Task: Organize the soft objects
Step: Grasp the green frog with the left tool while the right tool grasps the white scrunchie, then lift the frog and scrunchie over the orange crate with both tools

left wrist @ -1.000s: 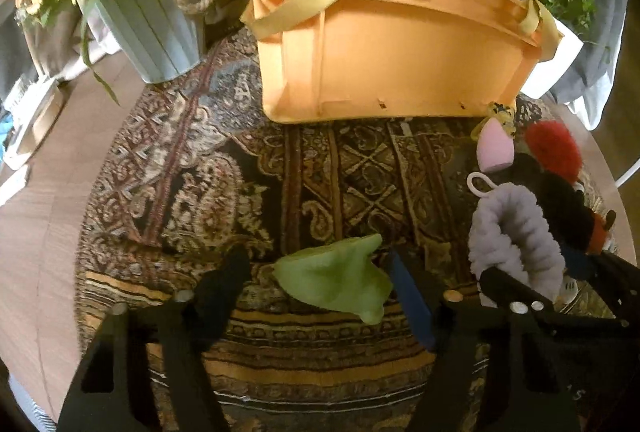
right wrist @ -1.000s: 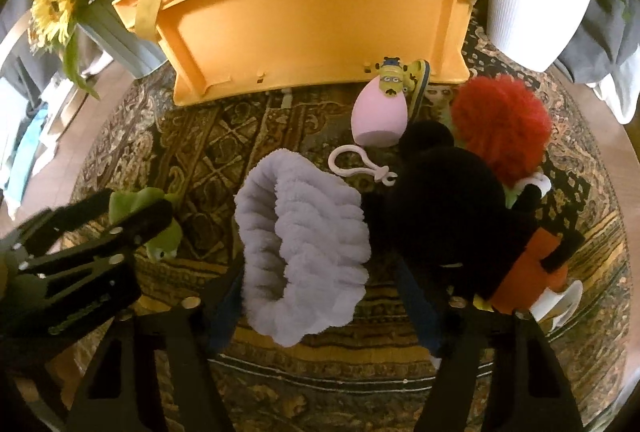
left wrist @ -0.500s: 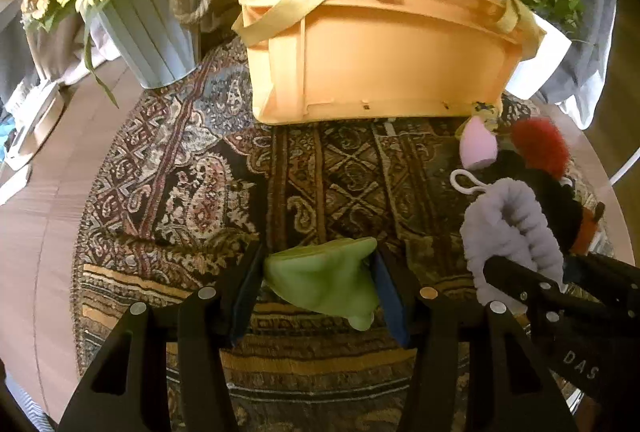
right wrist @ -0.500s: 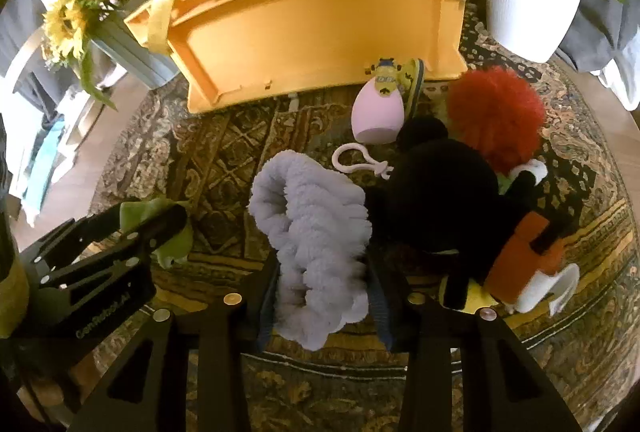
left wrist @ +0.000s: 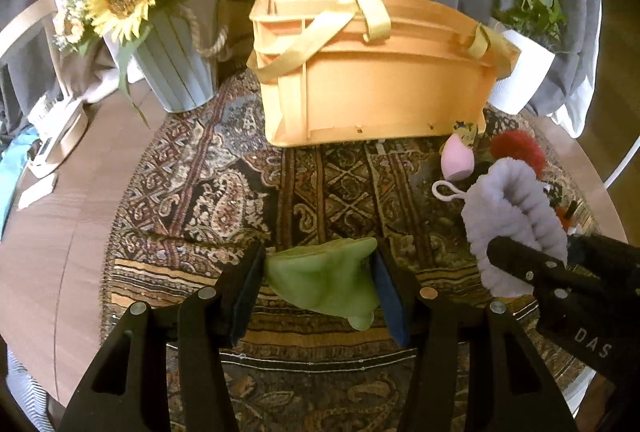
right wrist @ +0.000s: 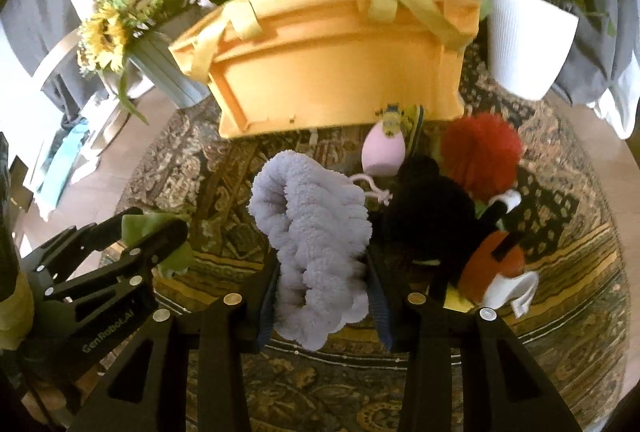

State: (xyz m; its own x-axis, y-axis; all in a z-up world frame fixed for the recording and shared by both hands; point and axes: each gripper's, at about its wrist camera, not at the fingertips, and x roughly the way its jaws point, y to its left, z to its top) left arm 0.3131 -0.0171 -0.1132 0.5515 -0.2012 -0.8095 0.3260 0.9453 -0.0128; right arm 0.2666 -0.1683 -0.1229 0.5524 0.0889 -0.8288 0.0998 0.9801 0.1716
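Observation:
My left gripper (left wrist: 318, 282) is shut on a soft green toy (left wrist: 324, 282) and holds it a little above the patterned rug (left wrist: 208, 200). In the right wrist view my right gripper (right wrist: 322, 290) is shut on a fluffy lilac headband (right wrist: 316, 232), also lifted; the same headband (left wrist: 512, 212) shows at the right of the left wrist view. The orange basket (left wrist: 380, 88) with yellow straps stands beyond both, its basket wall (right wrist: 336, 80) facing me. A black plush toy (right wrist: 432, 212), a red pom-pom (right wrist: 480, 152) and a pink egg-shaped toy (right wrist: 382, 152) lie on the rug to the right.
A grey pot of sunflowers (left wrist: 176, 60) stands at the back left and a white planter (right wrist: 528, 44) at the back right. The rug covers a round wooden table (left wrist: 52, 232). A chair (left wrist: 40, 32) and grey fabric lie beyond.
Both grippers closed on their items, the left on the green toy and the right on the lilac headband, and both have risen from the rug with them.

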